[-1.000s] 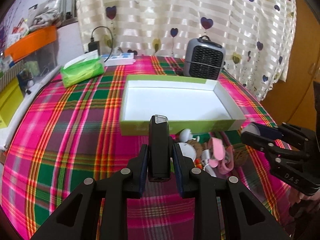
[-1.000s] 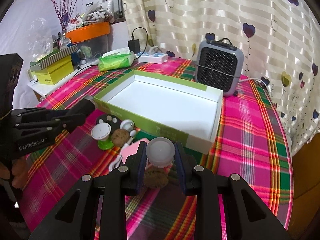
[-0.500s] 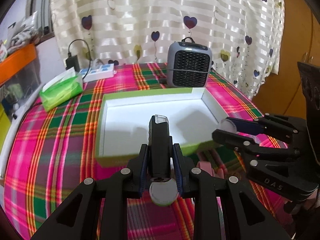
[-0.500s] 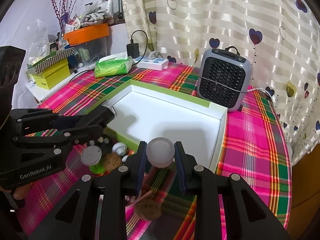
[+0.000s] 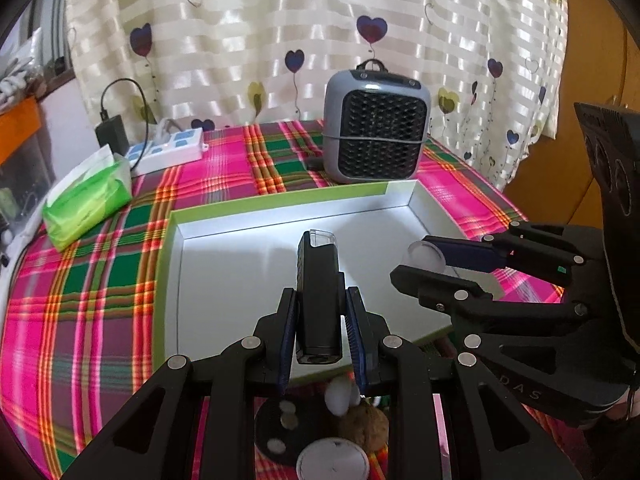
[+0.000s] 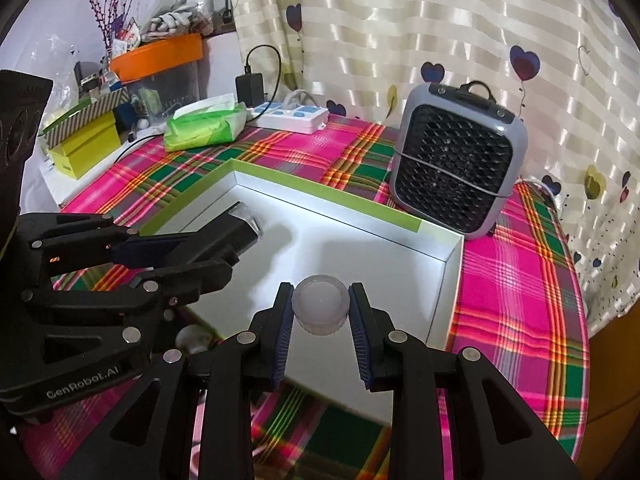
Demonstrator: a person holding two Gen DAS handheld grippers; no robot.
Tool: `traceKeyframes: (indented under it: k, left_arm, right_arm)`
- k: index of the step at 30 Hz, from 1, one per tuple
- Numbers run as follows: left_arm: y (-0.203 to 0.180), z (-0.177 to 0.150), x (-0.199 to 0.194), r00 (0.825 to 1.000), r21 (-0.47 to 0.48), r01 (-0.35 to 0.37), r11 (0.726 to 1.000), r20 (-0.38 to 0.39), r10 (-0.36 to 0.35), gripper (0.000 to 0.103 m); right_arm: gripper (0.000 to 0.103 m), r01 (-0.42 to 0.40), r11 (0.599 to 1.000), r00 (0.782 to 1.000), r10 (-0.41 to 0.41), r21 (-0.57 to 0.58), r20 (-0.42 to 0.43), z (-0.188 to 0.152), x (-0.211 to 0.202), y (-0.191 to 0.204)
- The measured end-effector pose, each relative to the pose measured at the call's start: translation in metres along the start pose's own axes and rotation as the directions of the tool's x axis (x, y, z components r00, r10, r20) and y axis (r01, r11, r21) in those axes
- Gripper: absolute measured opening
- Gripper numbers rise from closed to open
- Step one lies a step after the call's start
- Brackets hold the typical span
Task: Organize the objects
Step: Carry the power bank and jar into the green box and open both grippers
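Observation:
My left gripper [image 5: 320, 312] is shut on a black oblong device with a clear tip [image 5: 318, 280] and holds it above the near part of the white box with green rim [image 5: 276, 200]. My right gripper [image 6: 320, 312] is shut on a small round frosted jar [image 6: 320, 309], held over the box's near right part [image 6: 400, 264]. Each gripper shows in the other view: the right gripper [image 5: 436, 264], the left gripper [image 6: 224, 240]. Small loose items [image 5: 340, 420] lie on the cloth below the left gripper, in front of the box.
A grey fan heater [image 5: 376, 128] stands behind the box. A green tissue pack [image 5: 86, 200] and a white power strip [image 5: 168, 152] lie at the back left. Yellow boxes and an orange bin [image 6: 156, 56] crowd a shelf to the left. The plaid table [image 6: 520, 280] ends at the right.
Both grippers have moved forward and up from the pile of small items to over the box, each still holding its object. They now sit closer together.

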State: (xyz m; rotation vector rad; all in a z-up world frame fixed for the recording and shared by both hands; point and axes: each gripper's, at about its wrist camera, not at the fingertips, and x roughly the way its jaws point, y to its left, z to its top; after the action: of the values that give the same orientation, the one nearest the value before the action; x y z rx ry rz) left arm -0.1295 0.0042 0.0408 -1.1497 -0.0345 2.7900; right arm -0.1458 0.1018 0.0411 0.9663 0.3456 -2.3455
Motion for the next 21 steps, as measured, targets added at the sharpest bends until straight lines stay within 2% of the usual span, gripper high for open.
traceKeyframes:
  k: [15,21]
  left_arm:
    - [0.0,-0.004,0.027,0.997,0.018,0.002,1.0,-0.083,-0.001,0.022]
    - [0.002,-0.002,0.025,0.998,0.014,0.013,1.0,-0.056,-0.012,0.022]
  right_arm:
    - [0.029,-0.026,0.998,0.997,0.031,0.058,-0.077,-0.007,0.032,-0.013]
    - [0.033,-0.011,0.999,0.998,0.015,0.052,-0.066,-0.007,0.031,-0.012]
